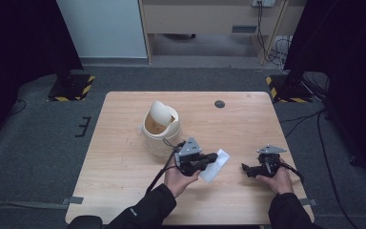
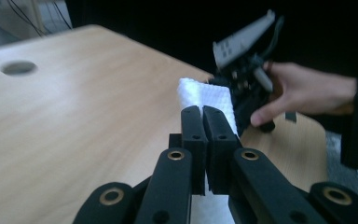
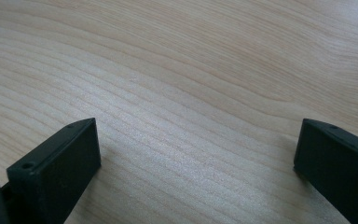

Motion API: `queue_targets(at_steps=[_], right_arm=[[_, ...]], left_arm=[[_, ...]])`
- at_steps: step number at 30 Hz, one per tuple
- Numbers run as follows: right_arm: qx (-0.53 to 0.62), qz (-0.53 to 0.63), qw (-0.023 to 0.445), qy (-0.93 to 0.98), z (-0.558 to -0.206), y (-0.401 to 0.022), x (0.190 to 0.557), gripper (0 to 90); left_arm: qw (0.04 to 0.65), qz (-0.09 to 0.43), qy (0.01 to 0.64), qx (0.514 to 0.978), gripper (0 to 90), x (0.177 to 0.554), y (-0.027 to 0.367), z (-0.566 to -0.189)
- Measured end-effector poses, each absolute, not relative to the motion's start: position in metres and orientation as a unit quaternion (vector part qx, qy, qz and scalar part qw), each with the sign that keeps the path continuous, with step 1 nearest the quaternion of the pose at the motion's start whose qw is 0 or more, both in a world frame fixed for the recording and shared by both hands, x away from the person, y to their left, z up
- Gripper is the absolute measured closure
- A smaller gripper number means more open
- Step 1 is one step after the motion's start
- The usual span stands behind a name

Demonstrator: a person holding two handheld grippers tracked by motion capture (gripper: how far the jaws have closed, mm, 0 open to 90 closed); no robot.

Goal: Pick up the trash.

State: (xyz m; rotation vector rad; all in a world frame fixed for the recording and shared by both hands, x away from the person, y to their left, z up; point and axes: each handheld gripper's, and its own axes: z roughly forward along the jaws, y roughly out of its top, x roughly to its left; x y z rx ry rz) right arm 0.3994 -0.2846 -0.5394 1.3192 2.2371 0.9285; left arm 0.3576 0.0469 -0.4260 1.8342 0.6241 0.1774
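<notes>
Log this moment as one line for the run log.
left claw: shut on white paper towel | right claw: open, over bare table | swing-lid bin: upright

The worktop (image 1: 124, 157) is pale wood with fine, wavy brown grain lines, and a dark grey round disc (image 1: 219, 104) sits in it near the far edge. The swing-lid bin (image 1: 161, 126) is cream, with a tan brown inside. The folded paper towel (image 2: 209, 98) is white with a small quilted, dimpled pattern. The left gripper (image 2: 204, 122) is matt black with brass-coloured rivets and a grey top plate. The right gripper (image 3: 196, 154) has black jaws too. The carpet (image 1: 28, 143) is dark grey, and the stand bases (image 1: 71, 88) carry yellow-and-black hazard stripes. The sleeves (image 1: 147, 210) are black.
</notes>
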Motion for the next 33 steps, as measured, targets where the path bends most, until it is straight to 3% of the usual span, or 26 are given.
queue_targets(at_steps=[5,13,33], right_arm=[[0.47,0.331,0.19,0.796,-0.539,-0.284,0.399,0.5],[0.47,0.33,0.189,0.796,-0.539,-0.285,0.399,0.5],[0.47,0.331,0.19,0.796,-0.539,-0.284,0.399,0.5]], left_arm=[[0.593,0.107,0.269,0.752,87.5,0.354,0.091,-0.398],[0.613,0.133,0.297,0.72,87.6,0.353,0.138,-0.386],[0.651,0.185,0.323,0.661,87.6,0.355,0.193,-0.354]])
